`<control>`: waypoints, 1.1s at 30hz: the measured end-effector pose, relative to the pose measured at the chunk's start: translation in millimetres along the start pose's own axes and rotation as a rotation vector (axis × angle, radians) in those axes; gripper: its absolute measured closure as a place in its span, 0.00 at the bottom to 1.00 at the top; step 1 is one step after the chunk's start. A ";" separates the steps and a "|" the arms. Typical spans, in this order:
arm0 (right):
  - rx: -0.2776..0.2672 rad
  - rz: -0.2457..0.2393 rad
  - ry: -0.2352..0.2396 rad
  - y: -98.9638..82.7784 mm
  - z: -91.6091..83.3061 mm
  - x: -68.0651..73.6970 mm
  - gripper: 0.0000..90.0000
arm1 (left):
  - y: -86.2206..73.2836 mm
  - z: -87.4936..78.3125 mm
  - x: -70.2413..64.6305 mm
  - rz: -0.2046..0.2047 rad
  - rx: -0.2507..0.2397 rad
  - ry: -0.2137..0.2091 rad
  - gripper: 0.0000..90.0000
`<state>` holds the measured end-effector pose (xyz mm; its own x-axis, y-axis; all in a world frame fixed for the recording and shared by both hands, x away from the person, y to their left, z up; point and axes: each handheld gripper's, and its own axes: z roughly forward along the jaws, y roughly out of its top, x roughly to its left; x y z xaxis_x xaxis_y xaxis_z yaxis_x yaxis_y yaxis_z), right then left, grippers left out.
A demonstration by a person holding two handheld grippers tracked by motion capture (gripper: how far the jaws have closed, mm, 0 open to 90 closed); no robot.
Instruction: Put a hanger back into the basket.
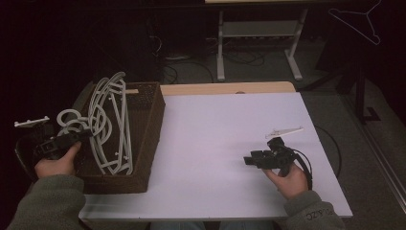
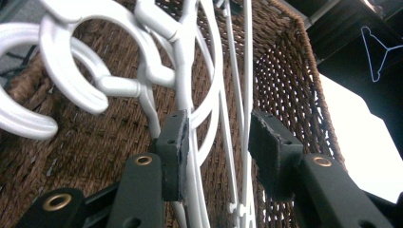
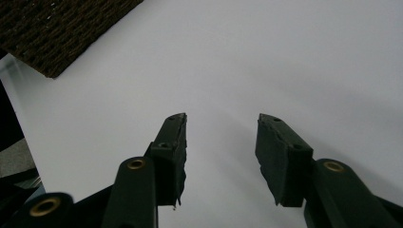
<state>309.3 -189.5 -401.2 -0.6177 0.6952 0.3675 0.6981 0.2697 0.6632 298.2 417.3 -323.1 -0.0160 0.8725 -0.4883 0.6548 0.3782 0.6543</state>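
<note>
Left tool (image 1: pixel 79 136) stands released around smooth white plastic hangers (image 1: pixel 112 124) stacked upright in a coarse woven brown basket (image 1: pixel 151 129) at the worktop's (image 1: pixel 220 143) left, their long axes running away from the person, while the right tool (image 1: pixel 251 159) hovers unclenched and empty.

The high view looks down over the table (image 1: pixel 230 143). Each tongs view looks closely along its tongs. All three views share the basket (image 1: pixel 148 124).

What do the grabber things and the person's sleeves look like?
Both are black. The left gripper has two flat dark pads on chunky jaws with brass-ringed holes. The right gripper looks the same, and a black cable loops from it. The sleeves are grey-green with ribbed cuffs.
</note>
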 end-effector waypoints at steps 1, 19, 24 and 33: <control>-0.001 0.006 -0.003 -0.1 -0.6 0.4 0.58 | -0.4 -0.7 -1.4 0.016 0.001 0.002 0.65; -0.059 -0.041 -0.034 -2.8 -16.6 -2.8 0.45 | -17.8 -7.2 -31.9 0.152 -0.031 -0.140 0.57; -0.069 -0.048 -0.028 -3.4 -18.6 -2.2 0.43 | -23.2 -7.2 -38.5 0.175 -0.036 -0.199 0.55; -0.090 -0.055 -0.026 -4.3 -21.9 -3.7 0.41 | -31.9 -6.5 -49.5 0.188 -0.019 -0.297 0.53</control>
<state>300.7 -207.8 -391.1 -0.6440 0.6982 0.3126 0.6271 0.2478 0.7385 273.3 364.1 -316.0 0.3255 0.8004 -0.5033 0.6117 0.2276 0.7577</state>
